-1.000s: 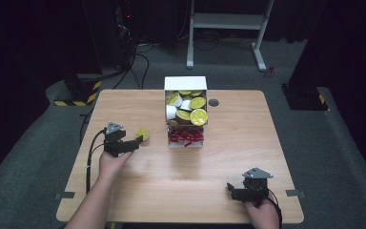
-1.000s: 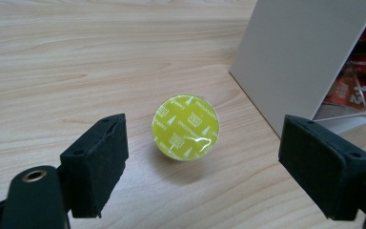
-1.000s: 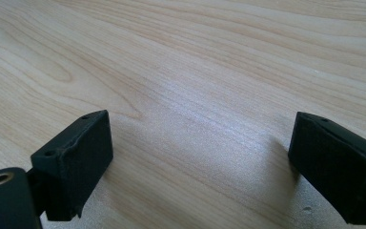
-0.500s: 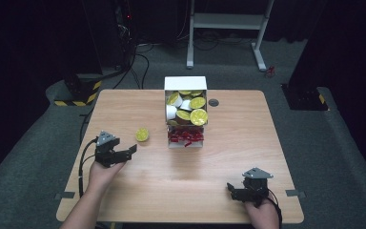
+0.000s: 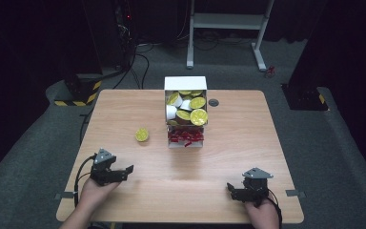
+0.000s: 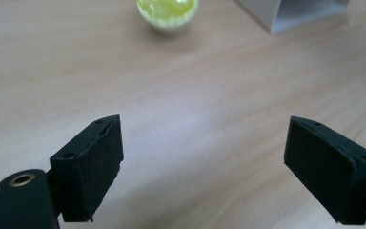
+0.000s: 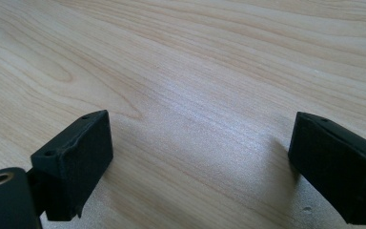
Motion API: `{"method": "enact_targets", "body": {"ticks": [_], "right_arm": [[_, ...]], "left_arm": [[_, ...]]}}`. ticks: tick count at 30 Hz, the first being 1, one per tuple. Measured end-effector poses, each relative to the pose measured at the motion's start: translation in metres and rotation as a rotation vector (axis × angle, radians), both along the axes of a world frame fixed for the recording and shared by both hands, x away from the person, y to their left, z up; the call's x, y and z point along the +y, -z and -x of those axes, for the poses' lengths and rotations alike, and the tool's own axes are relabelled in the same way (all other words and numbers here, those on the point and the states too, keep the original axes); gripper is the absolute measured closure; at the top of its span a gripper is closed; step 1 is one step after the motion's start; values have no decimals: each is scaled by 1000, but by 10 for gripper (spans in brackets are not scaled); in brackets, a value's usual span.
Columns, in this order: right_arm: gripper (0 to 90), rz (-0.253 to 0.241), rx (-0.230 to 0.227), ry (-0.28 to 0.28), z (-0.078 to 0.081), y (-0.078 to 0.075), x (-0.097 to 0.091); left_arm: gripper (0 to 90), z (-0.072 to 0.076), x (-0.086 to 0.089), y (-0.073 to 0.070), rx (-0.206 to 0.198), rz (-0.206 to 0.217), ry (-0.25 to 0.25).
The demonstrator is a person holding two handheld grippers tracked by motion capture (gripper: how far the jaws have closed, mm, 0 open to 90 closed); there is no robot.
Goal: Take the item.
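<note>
A small yellow-topped cup (image 5: 142, 134) stands alone on the wooden table (image 5: 238, 143), left of a white box (image 5: 186, 84) heaped with several such cups. My left gripper (image 5: 127, 171) rests near the front left edge, well short of the lone cup. Its jaws have just been opening and nothing is between them. In the left gripper view the cup (image 6: 167, 10) sits far ahead of the open gripper (image 6: 205, 162), with the box corner (image 6: 295, 12) at the upper right. My right gripper (image 5: 230, 189) lies at the front right. In its own view the gripper (image 7: 200, 162) is open over bare wood.
Red items (image 5: 186, 137) fill a low tray at the box's front. A dark round grommet (image 5: 213, 102) sits in the tabletop right of the box. A white frame (image 5: 228, 28) and black stands with cables stand on the floor behind the table.
My left gripper let go of the yellow-topped cup, leaving it on the table, and drew back toward the near left edge. The right gripper has stayed still.
</note>
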State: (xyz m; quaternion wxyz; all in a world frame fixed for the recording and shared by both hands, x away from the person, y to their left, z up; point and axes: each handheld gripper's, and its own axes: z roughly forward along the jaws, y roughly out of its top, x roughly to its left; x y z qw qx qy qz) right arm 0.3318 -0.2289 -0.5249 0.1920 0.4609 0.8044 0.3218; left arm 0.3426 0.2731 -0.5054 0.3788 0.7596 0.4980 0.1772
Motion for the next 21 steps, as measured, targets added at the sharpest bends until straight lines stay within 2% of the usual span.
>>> {"method": "enact_targets", "body": {"ticks": [1, 2, 3, 4, 5, 6, 7, 8, 9, 21], "right_arm": [[76, -1, 1, 0, 0, 0, 0], [76, -1, 1, 0, 0, 0, 0], [76, -2, 3, 4, 0, 0, 0], [77, -2, 4, 5, 1, 0, 1], [76, -1, 3, -1, 1, 0, 0], [76, -1, 3, -1, 1, 0, 0], [76, -1, 2, -5, 1, 0, 1], [76, -1, 2, -5, 1, 0, 1], [76, -1, 2, -6, 1, 0, 1], [76, -2, 2, -5, 1, 0, 1]], "left_arm": [[131, 4, -4, 8, 19, -26, 19], [122, 4, -4, 8, 19, -26, 19], [111, 7, -8, 17, 17, -51, 26], [96, 7, -8, 17, 17, -51, 26], [65, 12, -10, 24, 4, -51, 14], [83, 12, -10, 24, 4, -51, 14], [87, 16, -16, 25, -6, -112, -27], [75, 16, -16, 25, -6, -112, -27], [39, 15, -19, 25, 2, -137, -39], [22, 16, -17, 25, 4, -131, -5]]}}
